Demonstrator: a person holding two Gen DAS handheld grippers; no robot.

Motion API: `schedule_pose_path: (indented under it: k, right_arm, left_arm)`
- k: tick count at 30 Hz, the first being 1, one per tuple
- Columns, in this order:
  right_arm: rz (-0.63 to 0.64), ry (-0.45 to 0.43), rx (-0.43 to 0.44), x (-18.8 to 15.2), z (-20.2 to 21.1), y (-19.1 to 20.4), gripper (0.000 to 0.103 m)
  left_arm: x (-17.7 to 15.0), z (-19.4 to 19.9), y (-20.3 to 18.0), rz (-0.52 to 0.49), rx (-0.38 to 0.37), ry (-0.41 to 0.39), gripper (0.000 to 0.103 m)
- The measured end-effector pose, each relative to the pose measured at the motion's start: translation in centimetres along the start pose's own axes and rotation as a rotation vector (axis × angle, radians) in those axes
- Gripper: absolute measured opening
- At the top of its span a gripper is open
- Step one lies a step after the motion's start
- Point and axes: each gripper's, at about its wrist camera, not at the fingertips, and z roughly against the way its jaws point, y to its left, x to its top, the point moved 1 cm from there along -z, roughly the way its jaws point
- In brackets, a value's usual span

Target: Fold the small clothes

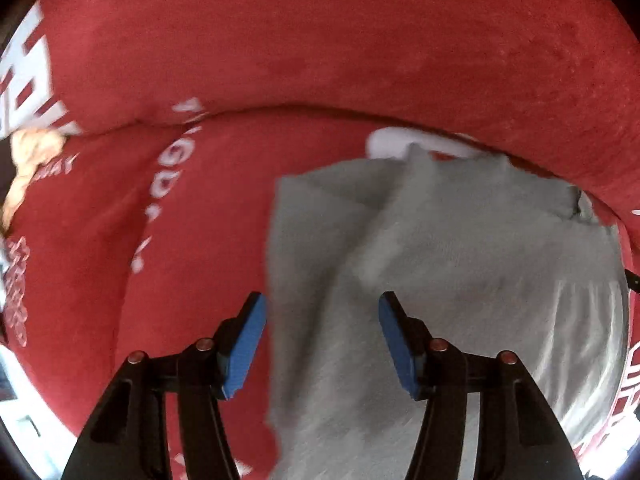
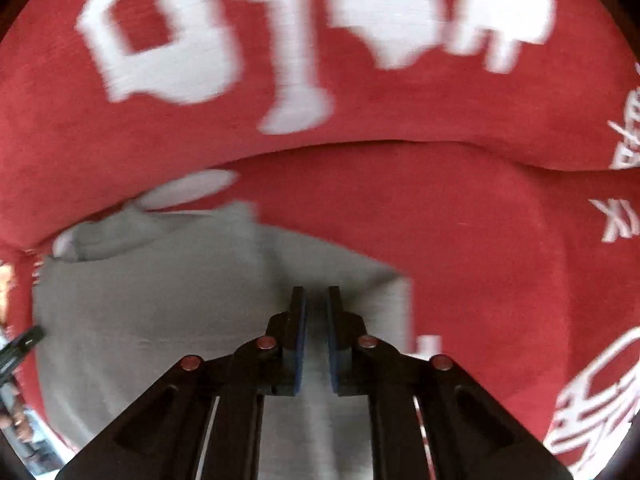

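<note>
A small grey garment (image 1: 440, 260) lies crumpled and partly folded on a red cloth with white lettering (image 1: 280, 40). My left gripper (image 1: 320, 308) points down over the garment's left edge. Its blue pads (image 1: 248, 344) stand wide apart with nothing pinched between them. In the right wrist view the same grey garment (image 2: 160, 300) fills the lower left. My right gripper (image 2: 317, 292) is shut to a narrow slit right over the garment's upper right part. Whether a fold of fabric is caught at its tips is hidden by shadow.
The red cloth (image 2: 480, 240) covers the whole surface and rises in a soft ridge behind the garment. A pale tan object (image 1: 28, 160) shows blurred at the far left edge. A black part (image 2: 24, 344) pokes in at the left edge of the right wrist view.
</note>
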Motion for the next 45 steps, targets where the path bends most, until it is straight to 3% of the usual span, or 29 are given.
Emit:
schedule_pose_path:
  k: [5,7,9,10,15,19,22,25,29,30,31,32,38,43,45]
  right_arm:
    - [-0.002,0.004,0.06,-1.2,2.9,-1.0,0.011]
    - [-0.019,0.014,0.109,-2.2,4.4,-1.2,0.016]
    - [-0.053,0.043,0.186,-3.7,5.4,-1.3,0.04]
    - [-0.067,0.057,0.226,-4.6,5.9,-1.2,0.043]
    - [-0.12,0.17,0.466,-10.7,7.4,-1.2,0.045]
    - [-0.271,0.289,0.531,-16.1,5.6,-2.7,0.045]
    - [-0.383,0.315,0.53,-18.4,4.1,-3.8,0.046]
    - [-0.522,0.279,0.562,-19.0,2.6,-5.0,0.046]
    - [-0.655,0.228,0.594,-19.6,1.3,-6.6,0.046]
    - [-0.688,0.222,0.608,-19.7,1.0,-6.7,0.045]
    - [-0.709,0.224,0.612,-20.2,0.9,-7.0,0.04]
    - [-0.705,0.236,0.593,-20.1,1.1,-7.6,0.013]
    - [-0.413,0.209,0.518,-17.3,4.5,-5.7,0.01]
    - [-0.295,0.258,0.41,-17.1,2.3,-5.1,0.01]
    - [-0.291,0.262,0.403,-17.9,1.4,-4.8,0.01]
  left_arm:
    - [-2.7,3.1,3.2,0.094,-0.023,0.042,0.06]
    - [-4.0,4.0,3.8,0.124,-0.041,0.06,0.06]
    - [-5.6,4.7,4.4,0.174,-0.082,0.088,0.06]
    - [-6.7,5.0,4.8,0.211,-0.11,0.106,0.06]
    - [-11.4,5.1,5.4,0.363,-0.192,0.155,0.06]
    - [-13.8,3.4,5.3,0.483,-0.297,0.197,0.06]
    - [-14.9,2.0,5.0,0.577,-0.388,0.207,0.06]
    - [-14.8,0.9,5.0,0.644,-0.403,0.193,0.06]
    - [-14.2,0.7,4.8,0.656,-0.382,0.161,0.059]
    - [-14.2,0.8,4.9,0.654,-0.38,0.156,0.054]
    - [-14.1,1.0,4.8,0.635,-0.374,0.148,0.027]
    - [-13.5,0.9,4.7,0.6,-0.387,0.148,0.01]
    - [-12.9,3.7,3.4,0.404,-0.339,0.063,0.01]
    - [-14.7,1.2,5.2,0.449,-0.324,0.113,0.01]
    - [-15.0,1.3,5.6,0.452,-0.32,0.104,0.012]
